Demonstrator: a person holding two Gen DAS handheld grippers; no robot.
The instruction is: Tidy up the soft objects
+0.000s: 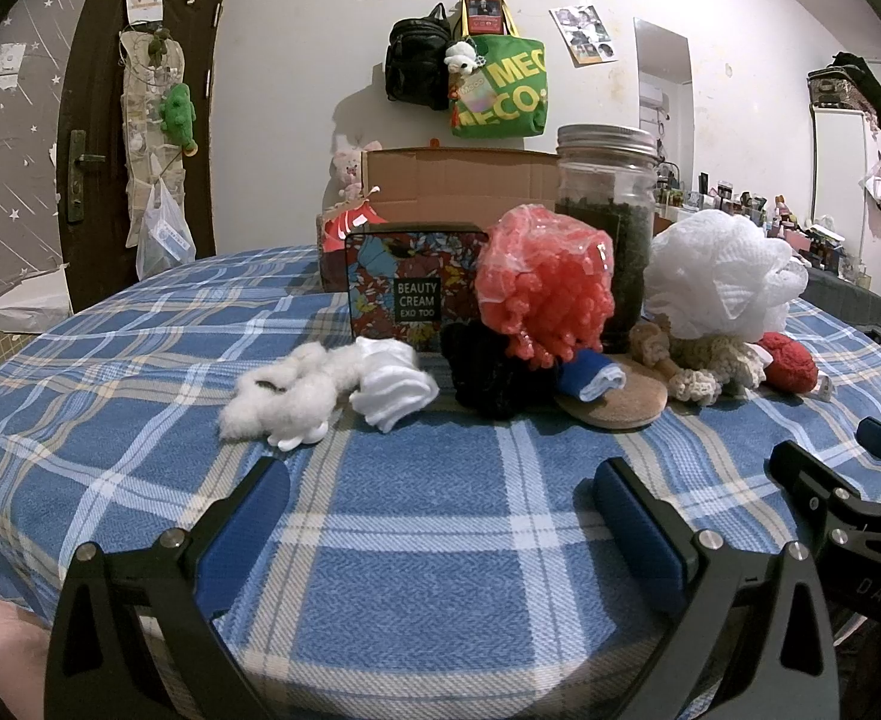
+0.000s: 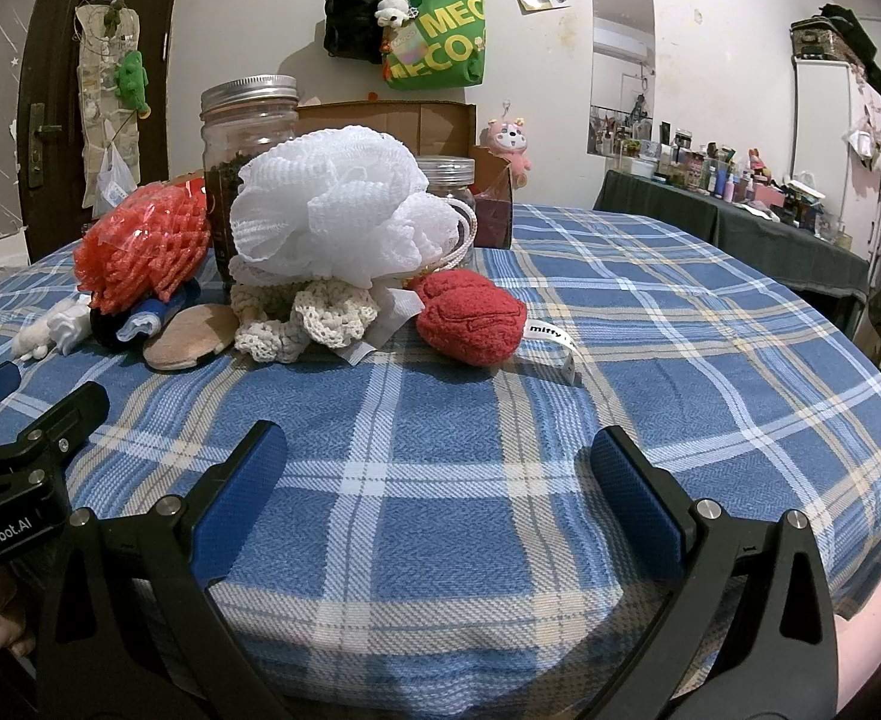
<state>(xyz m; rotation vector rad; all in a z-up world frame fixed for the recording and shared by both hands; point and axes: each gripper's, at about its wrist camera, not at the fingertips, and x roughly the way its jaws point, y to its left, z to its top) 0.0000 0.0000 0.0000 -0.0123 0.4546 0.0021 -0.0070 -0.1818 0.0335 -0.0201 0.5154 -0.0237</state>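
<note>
Both the left gripper [image 1: 440, 510] and right gripper [image 2: 437, 474] hover with jaws spread wide, holding nothing. The soft things cluster around the glass jar [image 1: 605, 228] on the desk [image 1: 416, 540]: white mesh puff [image 2: 326, 204] and red plush [image 2: 470, 315] at its right, cotton [image 1: 278, 402] far left.

"BEAUTY CREAM EXO TOO" is printed on a black label on the floral tin [image 1: 411, 294]. "MEC" above "MECO" is read in yellow on the green tote [image 1: 499, 87] hung on the wall; the rest is cut off by folds. "miffy" is printed on the white tag [image 2: 551, 341] of the red plush [image 2: 470, 315]. "GenRobot.AI" is marked on the left gripper's body [image 2: 2, 531]. "DAS" is marked on the right gripper's body [image 1: 875, 594].
</note>
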